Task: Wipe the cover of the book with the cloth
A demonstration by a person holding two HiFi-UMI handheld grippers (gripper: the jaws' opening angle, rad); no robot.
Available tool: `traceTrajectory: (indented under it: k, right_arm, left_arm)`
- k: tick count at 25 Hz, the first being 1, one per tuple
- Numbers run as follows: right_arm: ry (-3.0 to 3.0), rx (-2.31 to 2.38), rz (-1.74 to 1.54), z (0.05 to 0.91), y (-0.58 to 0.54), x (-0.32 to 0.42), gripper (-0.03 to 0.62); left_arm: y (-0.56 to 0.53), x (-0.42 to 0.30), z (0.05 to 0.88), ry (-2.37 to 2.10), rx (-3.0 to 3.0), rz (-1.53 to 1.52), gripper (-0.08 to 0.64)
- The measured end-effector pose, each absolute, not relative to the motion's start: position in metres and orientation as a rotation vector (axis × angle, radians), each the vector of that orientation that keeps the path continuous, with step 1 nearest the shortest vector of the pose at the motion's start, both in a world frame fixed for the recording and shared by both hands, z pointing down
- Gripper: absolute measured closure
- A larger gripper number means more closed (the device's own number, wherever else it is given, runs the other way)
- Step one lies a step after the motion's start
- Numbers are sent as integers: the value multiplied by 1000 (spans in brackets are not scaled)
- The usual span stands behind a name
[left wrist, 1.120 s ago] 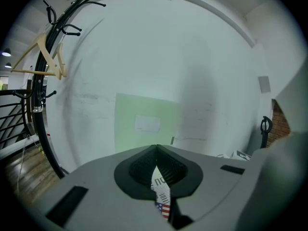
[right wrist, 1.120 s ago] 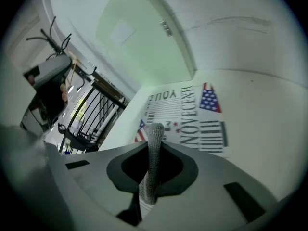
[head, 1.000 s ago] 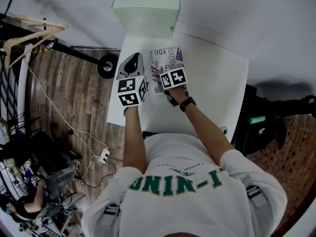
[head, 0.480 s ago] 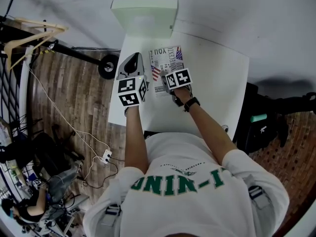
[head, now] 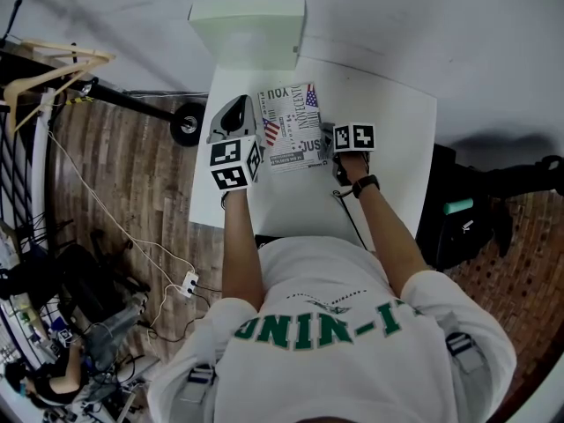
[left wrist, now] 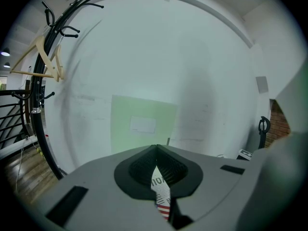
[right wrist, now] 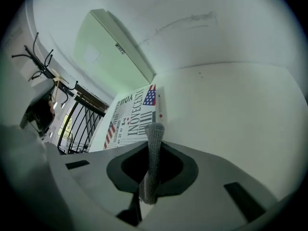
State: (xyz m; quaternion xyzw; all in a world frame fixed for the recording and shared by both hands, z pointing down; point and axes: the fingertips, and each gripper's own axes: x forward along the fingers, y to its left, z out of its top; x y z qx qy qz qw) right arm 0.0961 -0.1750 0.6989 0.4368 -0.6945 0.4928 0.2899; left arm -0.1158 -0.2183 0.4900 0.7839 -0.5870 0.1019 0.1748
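The book (head: 291, 126) lies flat on the white table (head: 388, 148), its cover printed with black type and small flags. My right gripper (head: 329, 136) sits just off the book's right edge, shut on a grey knitted cloth (right wrist: 153, 158) that stands up between its jaws. In the right gripper view the book (right wrist: 132, 119) lies ahead and to the left. My left gripper (head: 235, 109) rests at the book's left edge with its jaws shut (left wrist: 156, 148). A strip of the cover (left wrist: 161, 194) shows through the gap below its tips.
A pale green box (head: 248, 29) stands at the table's far end, just beyond the book. A wooden hanger on a rack (head: 53, 64), a black wheel (head: 187, 123) and a cable lie left of the table. A dark bag (head: 467, 223) sits to the right.
My right gripper slid to the right with the cloth, from on top of the book's cover to just past its right edge. The left gripper stayed in place.
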Motion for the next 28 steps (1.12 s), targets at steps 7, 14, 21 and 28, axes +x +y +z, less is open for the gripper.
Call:
traceTrajectory:
  k: [7,14,21,28]
  right_arm:
    - [-1948,1035,1285,680,-163,36,558]
    - [-2016,738,1234,690,-122,-69,558]
    - [-1960,721,1202,702,-119,-66,559]
    - [-1908,909,1233,700,-132,16,560]
  left_arm:
    - [-213,-128,489,-1697,2196,284,548]
    - [-207,-137,490,-1723,2173,286,548]
    - [-202,-145,490,-1737,2157,284,548]
    - [-201,-141,487,-1726,2174,273,548]
